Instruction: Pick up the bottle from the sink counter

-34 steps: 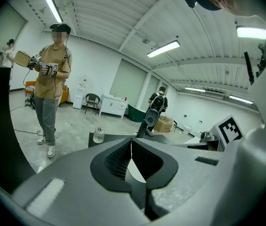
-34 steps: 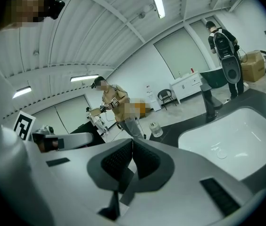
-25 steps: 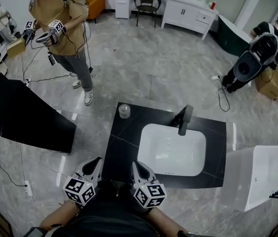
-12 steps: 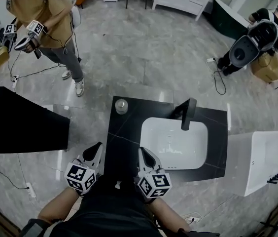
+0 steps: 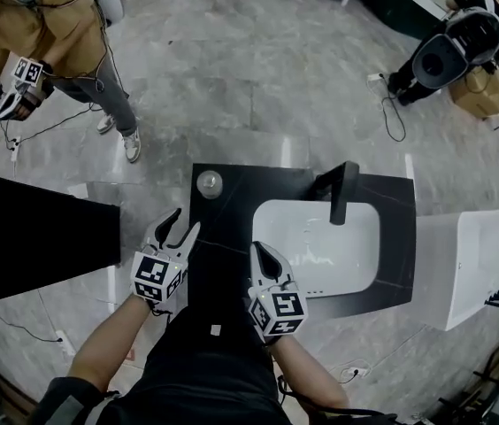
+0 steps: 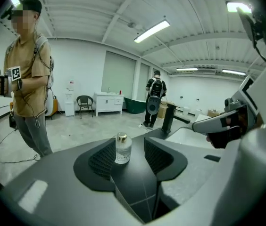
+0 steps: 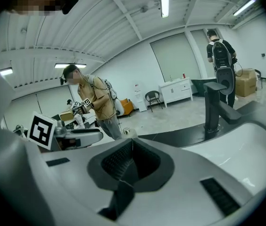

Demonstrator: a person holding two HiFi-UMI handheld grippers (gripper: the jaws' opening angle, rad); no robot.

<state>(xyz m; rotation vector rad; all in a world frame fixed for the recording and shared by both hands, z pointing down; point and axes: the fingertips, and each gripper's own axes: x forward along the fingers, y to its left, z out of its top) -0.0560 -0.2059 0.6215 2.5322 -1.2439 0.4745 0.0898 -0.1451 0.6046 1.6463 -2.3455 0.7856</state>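
The upright bottle (image 5: 209,183) stands up-frame of the nearer left gripper (image 5: 181,224) (apparently untouched), its jaws opening. The right gripper (image 5: 261,255) has jaws clenched, empty.

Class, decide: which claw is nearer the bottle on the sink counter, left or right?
Left. The left claw, opening, points at the bottle with a gap between them. The right claw, shut, sits farther off at the sink edge.

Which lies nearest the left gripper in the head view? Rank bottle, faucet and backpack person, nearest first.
From the left gripper, jaws opening, nothing between them yet:
1. Bottle, just ahead on the counter corner.
2. Faucet, ahead-right, behind the basin.
3. Backpack person, far upper right.
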